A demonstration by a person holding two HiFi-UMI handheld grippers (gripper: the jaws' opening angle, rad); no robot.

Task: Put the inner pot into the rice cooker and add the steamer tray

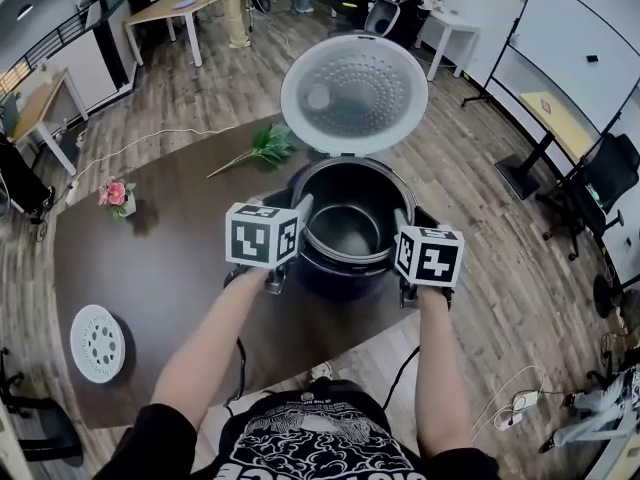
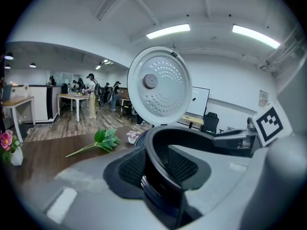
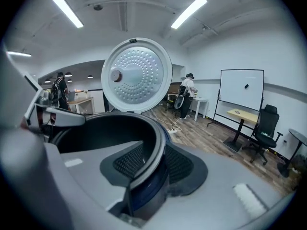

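Straddling the inner pot rim: left gripper at the pot's 9 o'clock, right gripper at 3, each with one pad inside the wall and one outside. Jaws are narrow but slack, not clamped. The pot sits down in the rice cooker, lid up at 12. The steamer tray lies flat on the dark table at the cooker's 8, well apart. Pink flower at 9, green sprig at 11. Wood floor, whiteboard at 2.

Dark inner pot upright, seated in black rice cooker (white perforated lid open, standing up behind). White round steamer tray flat on table, well apart, near-left corner.
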